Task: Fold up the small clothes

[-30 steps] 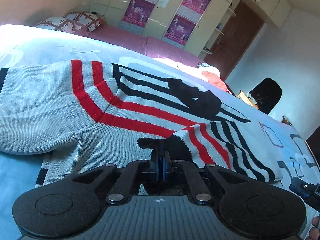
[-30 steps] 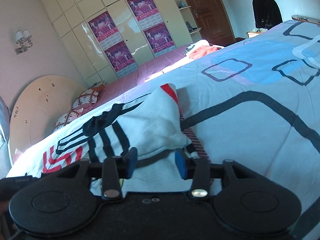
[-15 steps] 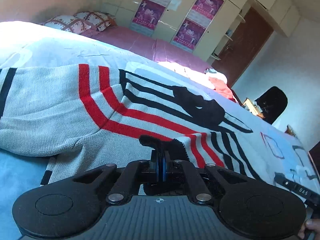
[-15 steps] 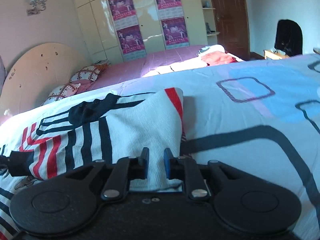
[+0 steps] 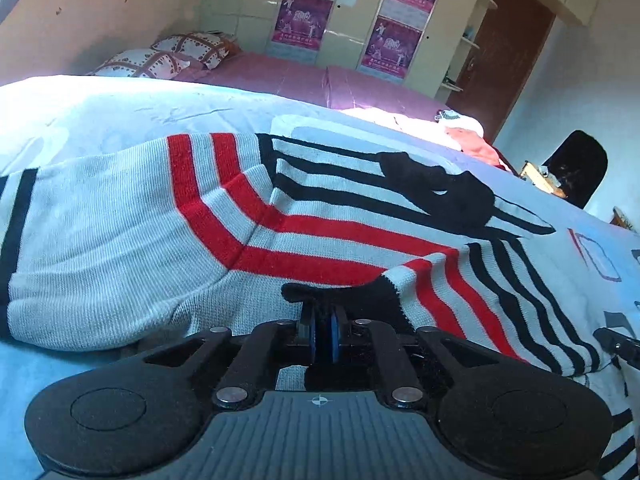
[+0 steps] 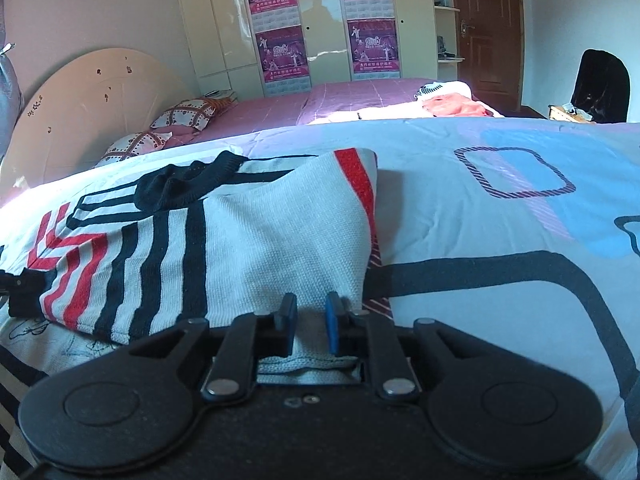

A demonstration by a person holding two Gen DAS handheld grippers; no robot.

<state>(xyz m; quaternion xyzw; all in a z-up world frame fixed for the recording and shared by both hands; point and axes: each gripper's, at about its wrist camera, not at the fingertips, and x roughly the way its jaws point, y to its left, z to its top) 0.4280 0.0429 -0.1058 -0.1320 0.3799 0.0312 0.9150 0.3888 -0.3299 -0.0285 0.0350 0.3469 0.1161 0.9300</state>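
Both black grippers, left gripper (image 5: 322,336) and right gripper (image 6: 310,322), have blue pads, silver screws.

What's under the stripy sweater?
The sweater lies on a bed cover with blue shapes and dark outlines, which shows all around it. Whatever lies directly beneath the sweater is covered, so that cannot be seen.

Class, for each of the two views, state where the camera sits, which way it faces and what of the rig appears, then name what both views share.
Left wrist: behind the left gripper, low over the bed, facing the wardrobe wall; its closed jaws pinch the black cuff of the grey knitted sweater with red and black stripes.
Right wrist: behind the right gripper, facing likewise; its narrowly parted jaws straddle the sweater's grey edge.
Shared: sweater, purple posters, brown door, patterned pillows.
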